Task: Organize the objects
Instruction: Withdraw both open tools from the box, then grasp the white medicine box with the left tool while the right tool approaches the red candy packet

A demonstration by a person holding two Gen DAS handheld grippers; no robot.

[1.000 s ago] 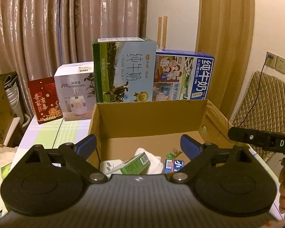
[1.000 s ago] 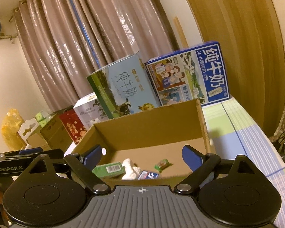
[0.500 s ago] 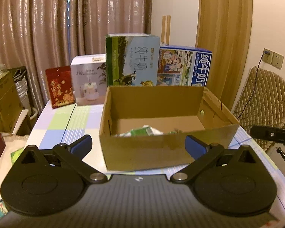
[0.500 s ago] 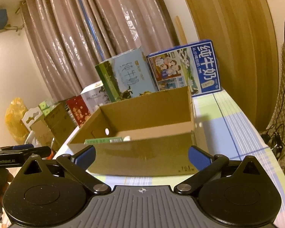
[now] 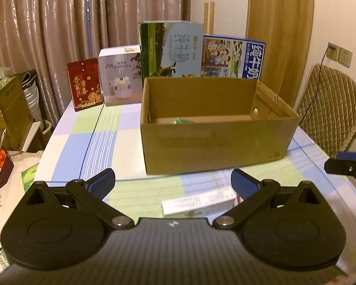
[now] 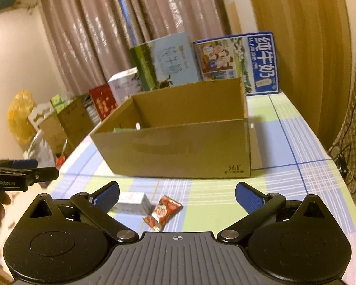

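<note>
An open cardboard box (image 5: 216, 147) (image 6: 178, 152) stands on the checked tablecloth, with a bit of green showing over its near wall. In front of it lie a small white carton (image 5: 198, 204) (image 6: 131, 203) and a red snack packet (image 6: 162, 212). My left gripper (image 5: 173, 184) is open, with the white carton low between its fingers and untouched. My right gripper (image 6: 176, 196) is open too, with the red packet and the carton's end lying below the gap between its fingers. Nothing is held.
Two milk cartons (image 5: 172, 49) (image 5: 232, 59), a white appliance box (image 5: 119, 74) and a red box (image 5: 84, 86) line the table's far edge before curtains. A quilted chair (image 5: 332, 106) stands right. Cardboard boxes and clutter (image 5: 9, 109) sit left of the table.
Both grippers pulled back from over the box and sank a little. The box now stands ahead, and the white carton and red packet have come into view in front of it.
</note>
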